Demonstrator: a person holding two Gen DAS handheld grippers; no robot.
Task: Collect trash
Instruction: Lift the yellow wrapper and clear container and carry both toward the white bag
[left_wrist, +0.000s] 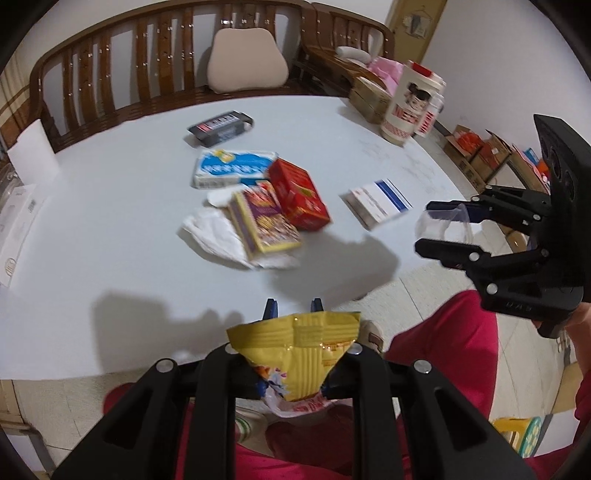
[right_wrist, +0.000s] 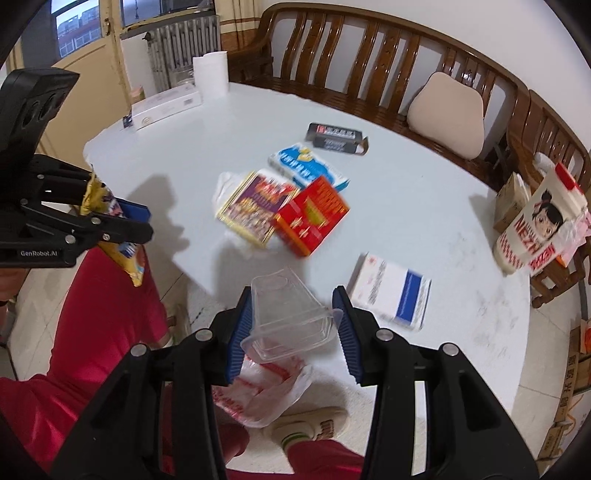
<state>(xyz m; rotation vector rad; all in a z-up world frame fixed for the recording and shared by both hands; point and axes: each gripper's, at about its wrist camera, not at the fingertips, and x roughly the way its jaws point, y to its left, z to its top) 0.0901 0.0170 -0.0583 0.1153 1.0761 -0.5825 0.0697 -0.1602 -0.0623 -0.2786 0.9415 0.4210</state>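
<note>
My left gripper (left_wrist: 293, 308) is shut on a yellow snack wrapper (left_wrist: 295, 354), held off the near table edge; it also shows in the right wrist view (right_wrist: 110, 218). My right gripper (right_wrist: 295, 295) is shut on a clear plastic container (right_wrist: 291, 314), also seen in the left wrist view (left_wrist: 443, 221). A white and red plastic bag (right_wrist: 266, 387) hangs below it over the floor. On the white table (left_wrist: 110, 206) lie a red box (left_wrist: 299, 192), a purple-yellow box (left_wrist: 264, 221), a blue-white packet (left_wrist: 232, 168), a crumpled tissue (left_wrist: 218, 236), a black box (left_wrist: 221, 125) and a white-blue box (left_wrist: 380, 201).
A wooden bench (left_wrist: 122, 74) with a beige cushion (left_wrist: 245, 61) stands behind the table. A large printed cup (left_wrist: 410, 103) stands at the far right edge. A paper roll (right_wrist: 210, 74) and a flat white box (right_wrist: 166, 105) lie at the far left. My red-clad legs are below.
</note>
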